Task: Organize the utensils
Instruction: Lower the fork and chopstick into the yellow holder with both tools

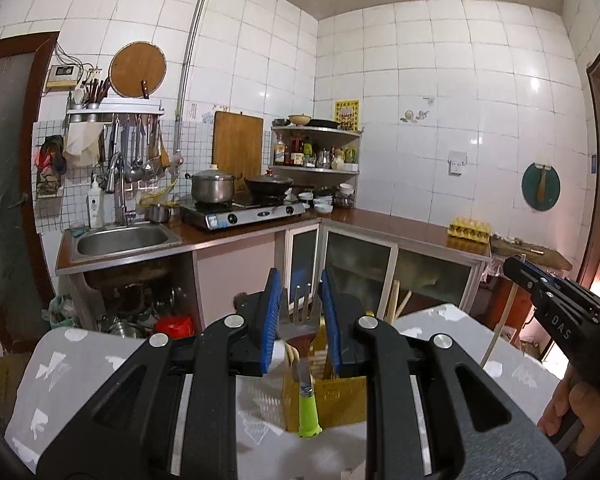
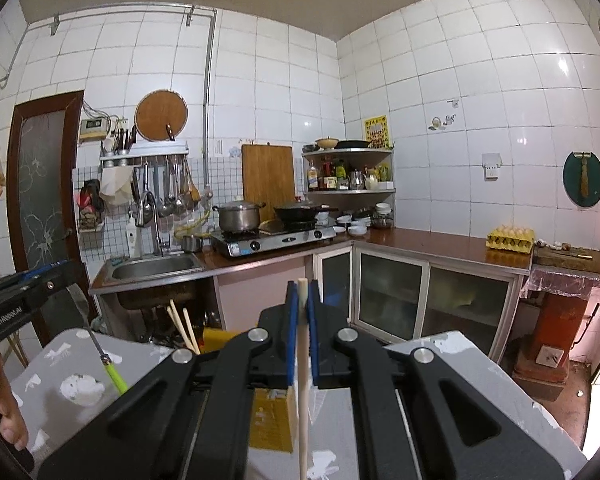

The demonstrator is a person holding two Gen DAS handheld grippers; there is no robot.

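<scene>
My left gripper is shut on a metal fork with a green handle, tines up, held just above a yellow utensil holder with wooden chopsticks in it. My right gripper is shut on a pale wooden chopstick that hangs down over the table. In the right wrist view the left gripper and fork show at the left, and the yellow holder lies below my fingers. In the left wrist view the right gripper shows at the right with its chopstick.
A table with a grey patterned cloth carries the holder. Behind it run a kitchen counter with a sink, a gas stove with pots, and an egg tray. More chopsticks stick up from the holder.
</scene>
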